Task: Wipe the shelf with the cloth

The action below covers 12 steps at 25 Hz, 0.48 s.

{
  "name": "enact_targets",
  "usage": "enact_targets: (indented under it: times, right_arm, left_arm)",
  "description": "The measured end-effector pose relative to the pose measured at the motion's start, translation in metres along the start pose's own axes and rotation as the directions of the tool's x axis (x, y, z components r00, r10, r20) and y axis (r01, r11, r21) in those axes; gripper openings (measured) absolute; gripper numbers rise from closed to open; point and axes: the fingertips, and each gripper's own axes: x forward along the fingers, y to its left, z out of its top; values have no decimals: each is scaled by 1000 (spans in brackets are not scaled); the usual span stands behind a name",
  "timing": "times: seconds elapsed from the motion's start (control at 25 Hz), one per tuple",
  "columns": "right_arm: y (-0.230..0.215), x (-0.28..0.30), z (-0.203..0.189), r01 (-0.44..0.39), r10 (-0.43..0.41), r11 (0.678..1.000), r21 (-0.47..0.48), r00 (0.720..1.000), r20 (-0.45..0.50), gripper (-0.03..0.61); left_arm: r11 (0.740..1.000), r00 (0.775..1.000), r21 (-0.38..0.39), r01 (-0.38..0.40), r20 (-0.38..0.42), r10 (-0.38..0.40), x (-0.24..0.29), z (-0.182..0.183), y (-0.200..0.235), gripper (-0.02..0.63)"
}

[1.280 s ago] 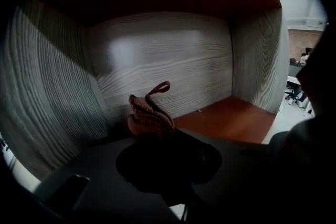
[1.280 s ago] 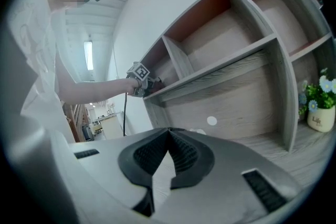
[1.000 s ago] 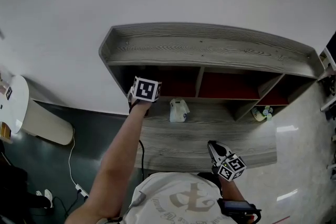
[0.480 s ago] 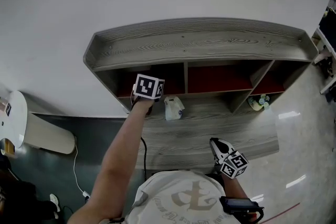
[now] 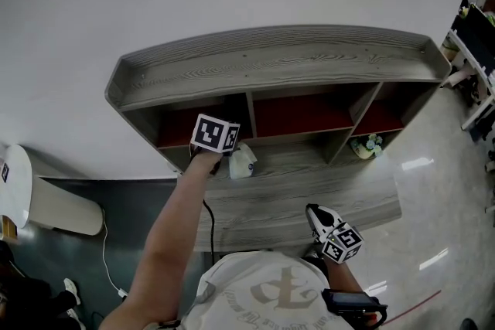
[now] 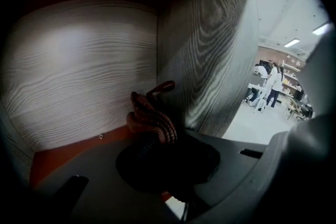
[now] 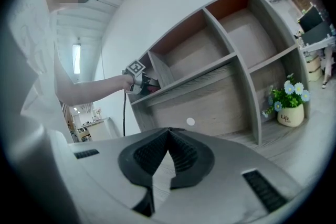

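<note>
A grey wood shelf unit (image 5: 271, 62) with red-backed compartments stands against the white wall. My left gripper (image 5: 215, 135) reaches into the left compartment (image 5: 182, 127). It is shut on a bunched red-brown cloth (image 6: 152, 118), which sits in the corner where the wood panel meets the upright divider (image 6: 210, 60). The right gripper view shows that arm and the left gripper (image 7: 137, 77) at the shelf's left end. My right gripper (image 5: 312, 212) hangs low by my torso over the lower ledge, its jaws shut (image 7: 169, 132) with nothing in them.
A small white object (image 5: 242, 164) stands on the lower ledge (image 5: 309, 197) just right of my left gripper. A pot of flowers (image 5: 365, 144) sits in the right lower nook, also the pot of flowers (image 7: 287, 105) in the right gripper view. A white appliance (image 5: 46, 205) is at far left.
The left gripper with the cloth has moved right along the left compartment toward the divider. The view has swung right. The right gripper has stayed put.
</note>
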Motion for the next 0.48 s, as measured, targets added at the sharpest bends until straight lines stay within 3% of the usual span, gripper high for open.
enact_targets:
  times: [0.24,0.48]
  right_arm:
    - [-4,-2,7,-2,2,1000,-9,1000,1,5]
    - [-2,1,7,-10,9,1000,-13,1000,-5,5]
  left_arm:
    - [997,997,61,39,62,-43,-13,-8,-32,64]
    - [999,980,29,44,195,-49,-34,-24,-52,64]
